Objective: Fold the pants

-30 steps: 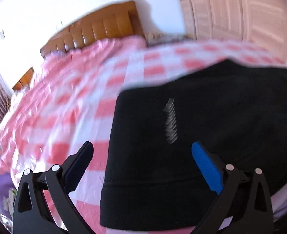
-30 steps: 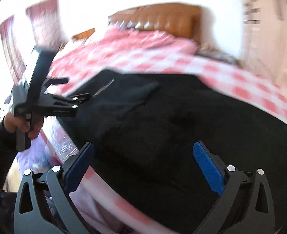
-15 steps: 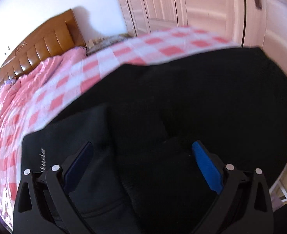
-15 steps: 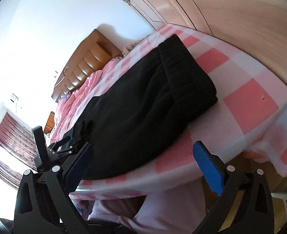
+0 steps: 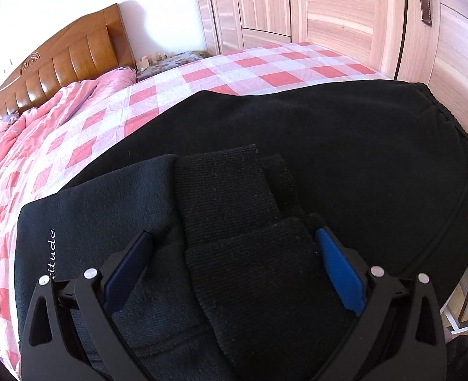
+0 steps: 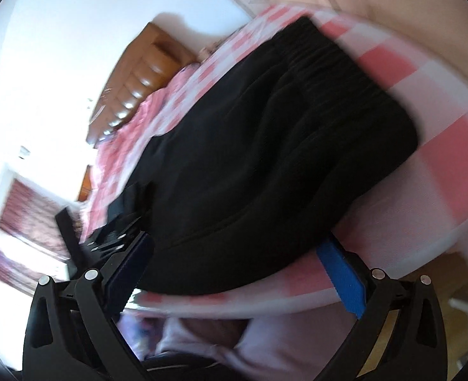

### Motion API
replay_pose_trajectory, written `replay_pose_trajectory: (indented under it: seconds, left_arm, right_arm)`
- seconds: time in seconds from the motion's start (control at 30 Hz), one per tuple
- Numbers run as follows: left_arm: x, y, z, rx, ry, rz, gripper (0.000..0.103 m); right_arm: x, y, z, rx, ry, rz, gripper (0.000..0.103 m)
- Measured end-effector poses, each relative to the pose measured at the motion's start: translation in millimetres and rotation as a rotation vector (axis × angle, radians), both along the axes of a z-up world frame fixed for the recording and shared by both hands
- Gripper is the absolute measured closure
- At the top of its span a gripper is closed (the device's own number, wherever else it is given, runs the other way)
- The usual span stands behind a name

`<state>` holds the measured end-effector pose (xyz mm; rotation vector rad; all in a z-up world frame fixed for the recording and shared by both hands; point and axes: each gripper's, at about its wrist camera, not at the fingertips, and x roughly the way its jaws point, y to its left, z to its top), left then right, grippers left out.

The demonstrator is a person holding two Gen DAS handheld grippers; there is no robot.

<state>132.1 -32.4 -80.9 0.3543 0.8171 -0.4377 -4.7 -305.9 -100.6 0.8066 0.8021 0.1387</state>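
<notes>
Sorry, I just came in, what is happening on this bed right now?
A person is folding black fleece pants on a bed with a pink-and-white checked sheet, using two handheld grippers. The ribbed cuffs already lie folded over the upper part. The left gripper is open over the cuffs, gripping nothing. The right gripper is open at the pants' near edge; that view is blurred.

Your black pants [image 5: 329, 146] lie folded flat on the checked bed [image 5: 265, 70] — ribbed cuffs [image 5: 234, 209] stacked on top, white lettering [image 5: 52, 247] near one corner.
</notes>
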Motion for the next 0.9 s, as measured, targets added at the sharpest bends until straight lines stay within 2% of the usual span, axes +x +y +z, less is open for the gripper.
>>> replay_pose_trajectory:
  seconds: [0.07, 0.17, 0.27, 0.33, 0.37, 0.4, 0.43, 0.47, 0.53, 0.6, 0.67, 0.7, 0.77, 0.8, 0.9]
  left_arm:
    - [-0.7, 0.5, 0.3, -0.004, -0.001, -0.001, 0.001]
    - [-0.2, 0.4, 0.3, -0.003, 0.004, -0.005, 0.001]
    - [0.7, -0.4, 1.5, 0.006, 0.016, -0.015, 0.001]
    - [1.6, -1.2, 5.7, 0.018, 0.039, -0.030, 0.001]
    - [2.2, -1.6, 9.4, 0.025, 0.048, -0.037, 0.002]
    - [1.5, -1.6, 15.0, 0.027, 0.050, -0.041, 0.003]
    - [-0.8, -1.9, 27.3, 0.013, 0.037, -0.042, 0.004]
    - [-2.2, -3.4, 38.5, -0.006, 0.026, -0.047, 0.004]
    - [-3.3, -17.8, 69.1, -0.042, 0.002, -0.081, 0.004]
    - [1.0, -50.6, 99.2, -0.039, -0.012, -0.135, 0.003]
    - [8.3, -87.9, 119.4, -0.048, 0.024, -0.193, 0.002]
    - [13.2, -110.9, 127.1, -0.053, 0.067, -0.232, 0.002]
    - [25.8, -168.9, 136.1, -0.047, 0.208, -0.332, 0.002]
    - [29.0, -194.6, 136.7, -0.023, 0.261, -0.361, 0.002]
    - [25.6, -280.2, 128.0, 0.150, 0.363, -0.445, 0.002]
  right_arm:
    - [3.7, 0.7, 0.9, -0.008, -0.001, -0.036, 0.005]
    - [9.5, -7.5, 0.8, 0.043, -0.005, -0.144, 0.005]
    - [18.2, -2.5, 3.1, 0.022, 0.011, -0.206, 0.004]
    - [18.7, 5.8, 4.7, -0.038, 0.007, -0.215, 0.016]
    - [17.3, 6.8, 3.6, -0.057, 0.004, -0.225, 0.030]
    - [15.0, 5.1, 2.4, -0.065, -0.005, -0.239, 0.049]
    - [11.3, -1.0, -2.6, -0.058, -0.005, -0.265, 0.060]
    - [8.4, -6.5, -7.3, -0.043, -0.019, -0.282, 0.067]
    - [2.2, -11.0, -12.2, -0.020, -0.084, -0.286, 0.069]
    - [-1.6, -1.0, -6.7, -0.122, -0.134, -0.285, 0.070]
    - [-1.0, 7.5, -0.2, -0.206, -0.169, -0.289, 0.070]
    - [-0.8, 11.8, 3.0, -0.247, -0.184, -0.290, 0.070]
    - [1.2, 23.2, 10.5, -0.349, -0.213, -0.292, 0.070]
    - [2.2, 28.3, 13.7, -0.389, -0.221, -0.292, 0.070]
    - [5.0, 44.2, 23.6, -0.520, -0.254, -0.289, 0.070]
